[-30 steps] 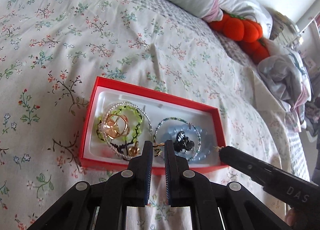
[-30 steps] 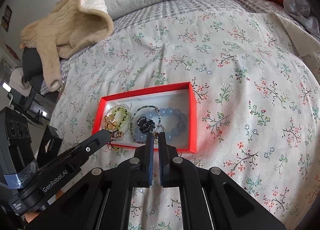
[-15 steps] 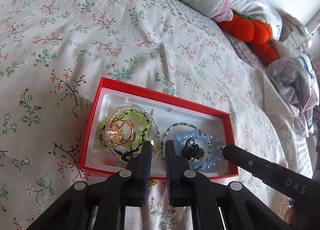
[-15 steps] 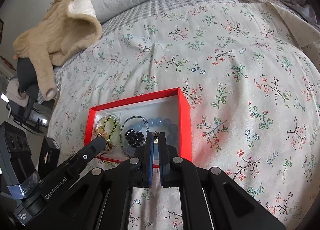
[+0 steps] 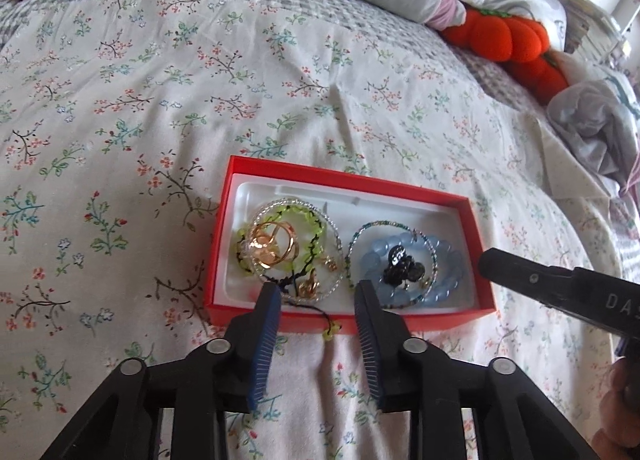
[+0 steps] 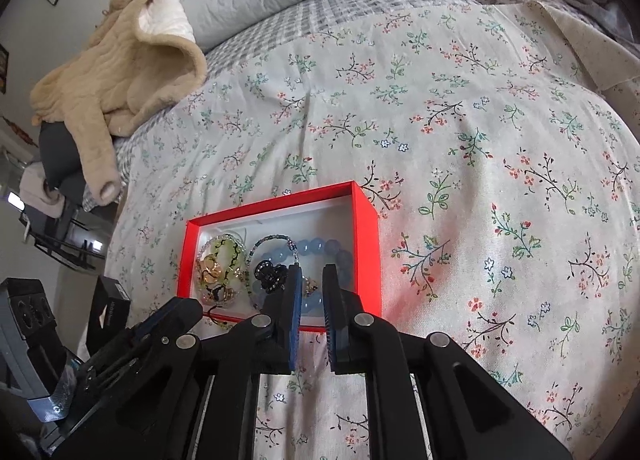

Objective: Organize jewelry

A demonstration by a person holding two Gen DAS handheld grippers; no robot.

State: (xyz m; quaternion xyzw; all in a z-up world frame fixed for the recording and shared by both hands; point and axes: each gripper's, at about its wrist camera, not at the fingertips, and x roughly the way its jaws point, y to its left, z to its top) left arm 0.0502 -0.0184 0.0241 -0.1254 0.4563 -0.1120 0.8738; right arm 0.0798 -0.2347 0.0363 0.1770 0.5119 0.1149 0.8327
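Box [image 5: 472,219] w/ jewelry on floral bedspread [image 5: 280,79], both grippers – left [image 5: 318,292], right [image 6: 312,274] – just opening, empty, pumpkin plush [image 5: 508,35] behind

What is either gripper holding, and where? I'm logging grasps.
Nothing. The left gripper and right gripper have just been opening, empty, above the red box of jewelry.

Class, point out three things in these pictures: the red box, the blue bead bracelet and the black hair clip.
red box [image 5: 348,179], left wrist view, on its far rim.
blue bead bracelet [image 5: 448,250], left wrist view, on a right-side bead.
black hair clip [image 6: 269,275], right wrist view, on its body.
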